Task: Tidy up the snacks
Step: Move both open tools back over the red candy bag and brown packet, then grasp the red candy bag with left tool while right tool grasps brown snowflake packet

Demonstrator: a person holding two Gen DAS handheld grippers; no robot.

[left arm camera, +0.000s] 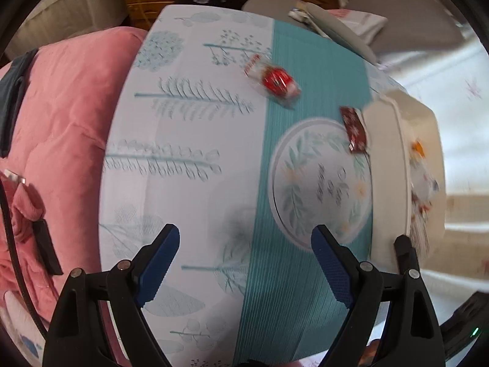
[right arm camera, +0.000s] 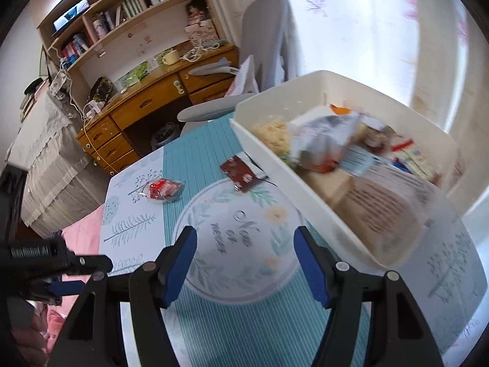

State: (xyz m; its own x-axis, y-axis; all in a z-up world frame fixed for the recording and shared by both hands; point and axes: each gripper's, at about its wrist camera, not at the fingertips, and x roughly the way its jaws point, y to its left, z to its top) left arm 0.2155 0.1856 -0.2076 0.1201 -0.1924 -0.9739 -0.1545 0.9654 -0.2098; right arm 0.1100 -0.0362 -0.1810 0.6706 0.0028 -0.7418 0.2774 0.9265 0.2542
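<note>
I find both tools unladen: the left hand-held gripper [left arm camera: 246, 263] stands wide apart over the table [left arm camera: 189, 128] with its leaf-printed cloth, and the right hand-held gripper [right arm camera: 244, 263] is likewise spread, gripping nothing. Two snacks lie loose outside the cream plastic bin [right arm camera: 275, 165]: a red-and-clear wrapped snack [right arm camera: 162, 190] well apart from it, and a dark red sachet [right arm camera: 241, 173] just beside its wall. The bin already holds assorted packets, so I judge these two remain to be collected.
</note>
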